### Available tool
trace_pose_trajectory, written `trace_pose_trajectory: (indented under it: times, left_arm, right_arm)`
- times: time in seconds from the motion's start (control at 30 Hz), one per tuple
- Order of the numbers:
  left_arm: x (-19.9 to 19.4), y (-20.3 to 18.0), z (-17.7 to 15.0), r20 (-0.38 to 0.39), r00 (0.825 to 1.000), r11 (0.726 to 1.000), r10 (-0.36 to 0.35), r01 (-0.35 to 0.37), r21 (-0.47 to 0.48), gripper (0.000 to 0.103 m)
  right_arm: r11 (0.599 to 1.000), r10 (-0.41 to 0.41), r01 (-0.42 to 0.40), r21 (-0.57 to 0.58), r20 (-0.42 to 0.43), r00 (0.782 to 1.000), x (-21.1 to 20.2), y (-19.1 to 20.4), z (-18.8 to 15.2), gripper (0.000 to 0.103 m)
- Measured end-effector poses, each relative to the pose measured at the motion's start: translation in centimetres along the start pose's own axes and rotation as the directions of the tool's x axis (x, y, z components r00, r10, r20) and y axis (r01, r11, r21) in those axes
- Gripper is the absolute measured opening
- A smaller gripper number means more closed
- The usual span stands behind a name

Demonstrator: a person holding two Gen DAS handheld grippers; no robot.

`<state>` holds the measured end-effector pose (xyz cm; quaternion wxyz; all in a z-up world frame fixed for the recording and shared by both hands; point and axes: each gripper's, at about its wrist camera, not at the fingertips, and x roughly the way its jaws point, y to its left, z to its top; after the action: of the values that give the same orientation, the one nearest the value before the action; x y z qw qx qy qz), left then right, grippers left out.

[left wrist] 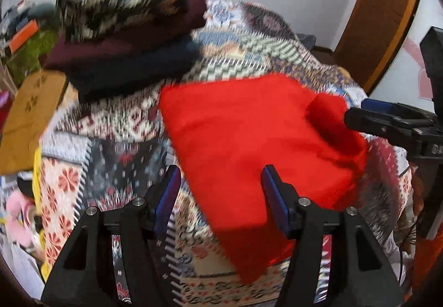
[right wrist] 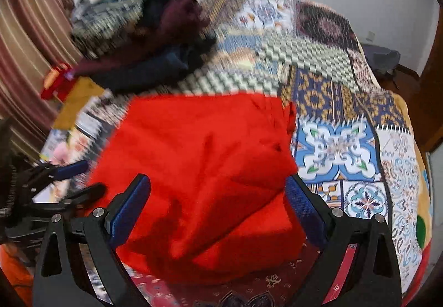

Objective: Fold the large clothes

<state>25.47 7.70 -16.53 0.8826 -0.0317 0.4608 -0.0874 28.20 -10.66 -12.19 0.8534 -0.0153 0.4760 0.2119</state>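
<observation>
Red cloth, a folded garment (left wrist: 249, 140), lies on the patchwork bedspread (left wrist: 249, 38), its long axis running in the left wrist view from the far left corner down toward the near right; in the right wrist view the same garment (right wrist: 205, 168) fills the middle, its far edge straight across and its near part bunched into thick folds.

Left gripper (left wrist: 220, 196) hovers low over the near corner of the cloth, its jaws spread wide with nothing between them; one blue-padded finger stands over the bedspread, the other over the red fabric. Right gripper (right wrist: 217, 204) points along the cloth from the near side, jaws parted wide and astride the bunched folds, gripping nothing; whether the pads touch the fabric I cannot tell.

Left view alone shows the right gripper entering from the right edge, its tip at a raised red fold; right view alone shows the left gripper at the left edge, beside the cloth's left border. Stack of folded dark clothes (left wrist: 124, 38) sits at the far left of the bed, apart from the red garment; both views are blurred.
</observation>
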Motion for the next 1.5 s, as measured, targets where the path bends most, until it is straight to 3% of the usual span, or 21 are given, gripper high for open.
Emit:
trace_pose_trajectory:
  times: [0.17,0.47,0.67,0.93,1.13,1.3,1.5]
  left_arm:
    - [0.7,0.9,-0.9,-0.003,0.999,0.998,-0.051,0.051,-0.031,0.061]
    - [1.5,0.0,-1.7,-0.007,0.998,0.998,-0.057,0.057,-0.019,0.061]
    - [1.1,0.0,-1.8,-0.002,0.999,0.999,-0.043,0.043,-0.026,0.061]
    - [-0.4,1.2,-0.1,0.031,0.999,0.998,0.044,-0.043,-0.047,0.065]
    - [-0.4,3.9,2.1,0.039,0.997,0.993,0.073,-0.069,-0.097,0.073]
    - [1.8,5.8,3.5,-0.059,0.998,0.99,-0.014,0.005,-0.142,0.077]
    - [5.2,6.7,3.9,-0.165,0.968,0.96,-0.191,0.149,-0.235,0.08]
  right_arm:
    - [0.993,-0.108,0.111,0.041,-0.072,0.992,0.8,-3.3,-1.6,0.097]
    - [0.976,-0.13,0.132,0.174,-0.024,0.991,-4.0,-7.4,-5.7,0.097]
    - [0.977,-0.15,0.15,0.154,-0.014,0.989,-5.2,-6.8,-4.7,0.097]
    - [0.995,-0.068,0.065,0.072,0.043,0.997,-4.6,-4.9,-0.1,0.097]
    - [0.999,0.043,-0.042,0.032,-0.039,0.998,-0.8,-4.5,2.7,0.097]
    - [0.988,0.141,-0.126,0.089,-0.196,0.97,3.8,-5.8,3.2,0.097]
    - [0.959,0.243,-0.178,0.22,-0.316,0.917,8.2,-8.4,3.2,0.097]
